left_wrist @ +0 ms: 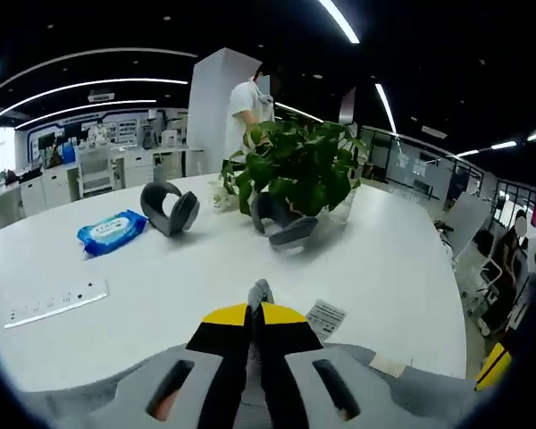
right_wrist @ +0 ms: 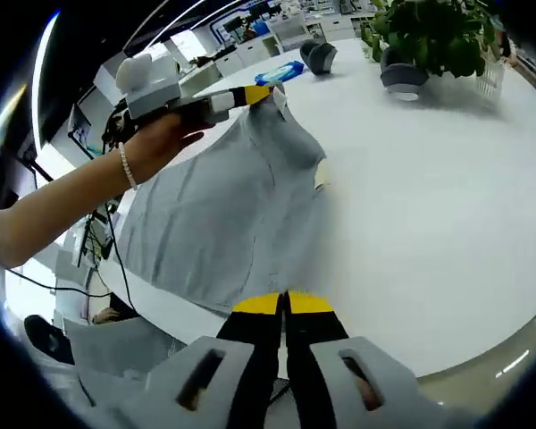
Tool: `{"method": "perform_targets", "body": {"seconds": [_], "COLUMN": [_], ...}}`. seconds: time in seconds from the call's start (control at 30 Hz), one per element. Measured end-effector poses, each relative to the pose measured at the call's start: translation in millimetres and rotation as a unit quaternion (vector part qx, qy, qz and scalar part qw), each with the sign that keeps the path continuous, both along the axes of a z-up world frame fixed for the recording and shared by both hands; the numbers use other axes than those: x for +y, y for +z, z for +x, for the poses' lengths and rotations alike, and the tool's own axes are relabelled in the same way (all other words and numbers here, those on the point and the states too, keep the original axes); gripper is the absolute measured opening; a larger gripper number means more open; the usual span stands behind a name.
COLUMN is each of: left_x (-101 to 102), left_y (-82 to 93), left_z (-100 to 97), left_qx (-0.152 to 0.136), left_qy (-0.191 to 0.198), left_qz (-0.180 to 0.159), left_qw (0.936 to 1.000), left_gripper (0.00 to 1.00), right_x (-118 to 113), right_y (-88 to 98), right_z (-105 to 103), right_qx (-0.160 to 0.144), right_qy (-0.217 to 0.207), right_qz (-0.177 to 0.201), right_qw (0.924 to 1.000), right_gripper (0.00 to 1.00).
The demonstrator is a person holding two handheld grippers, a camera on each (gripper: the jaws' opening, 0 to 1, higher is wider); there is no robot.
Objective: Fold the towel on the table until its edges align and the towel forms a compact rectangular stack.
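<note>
**A:** So where's the towel [right_wrist: 232,223] right now? Looks like it's half in the air to me.

**B:** Yeah, it's lifted off the white table [right_wrist: 447,179], hanging like a sheet between the two tongs. In the right gripper view the left gripper [right_wrist: 261,93] has one corner pinched up high, with the person's hand [right_wrist: 156,143] wrapped round the handle. The lower edge runs down to the right gripper [right_wrist: 284,304].

**A:** And the tongs, open or not?

**B:** Both look pressed together. In the left gripper view you can see a nub of grey cloth poking out between the yellow tips, so that one's clamped on the towel. The right one's tips meet right at the towel's edge; I'd say it's clamped on too.

**A:** How's the fabric gonna behave?

**B:** Soft, light, floppy. It sags and creases, so my guess is corners are the spot to grab, keeping it taut so the edges line up.

**A:** Anything in the way?

**B:** Plant [left_wrist: 299,165], blue wipes pack [left_wrist: 112,231] and two grey headrest-looking things [left_wrist: 170,207] sit farther back, well apart.
</note>
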State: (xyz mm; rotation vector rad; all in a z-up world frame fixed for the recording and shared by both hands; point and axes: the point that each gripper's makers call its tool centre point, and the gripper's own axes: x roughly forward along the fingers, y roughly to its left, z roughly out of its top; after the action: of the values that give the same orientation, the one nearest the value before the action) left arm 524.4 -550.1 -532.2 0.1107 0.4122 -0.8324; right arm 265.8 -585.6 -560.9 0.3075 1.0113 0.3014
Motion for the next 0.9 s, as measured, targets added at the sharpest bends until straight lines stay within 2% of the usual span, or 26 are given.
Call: {"method": "perform_targets", "body": {"seconds": [0.23,0.53,0.9], "left_x": [0.8,1.6,-17.6], "left_y": [22.5,47.4,85.2], "left_z": [-14.4,-15.1,-14.9], "left_qx": [-0.017,-0.029,-0.056], "left_qy": [-0.007,0.001,-0.002], "left_qz": [-0.008,-0.028,-0.052], "left_qw": [0.9998,0.9992,0.9971], "left_gripper": [0.03,0.03,0.03], "right_x": [-1.2,-3.5,-36.8], "right_y": [23.7,41.7,73.3], "right_z": [-11.2,-17.5,-14.4], "right_qx": [-0.019,-0.034,-0.067], "right_qy": [-0.001,-0.008,-0.02], "right_qz": [-0.003,0.001,-0.027], "right_qw": [0.9998,0.9994,0.9972], "right_gripper": [0.0,0.0,0.0]}}
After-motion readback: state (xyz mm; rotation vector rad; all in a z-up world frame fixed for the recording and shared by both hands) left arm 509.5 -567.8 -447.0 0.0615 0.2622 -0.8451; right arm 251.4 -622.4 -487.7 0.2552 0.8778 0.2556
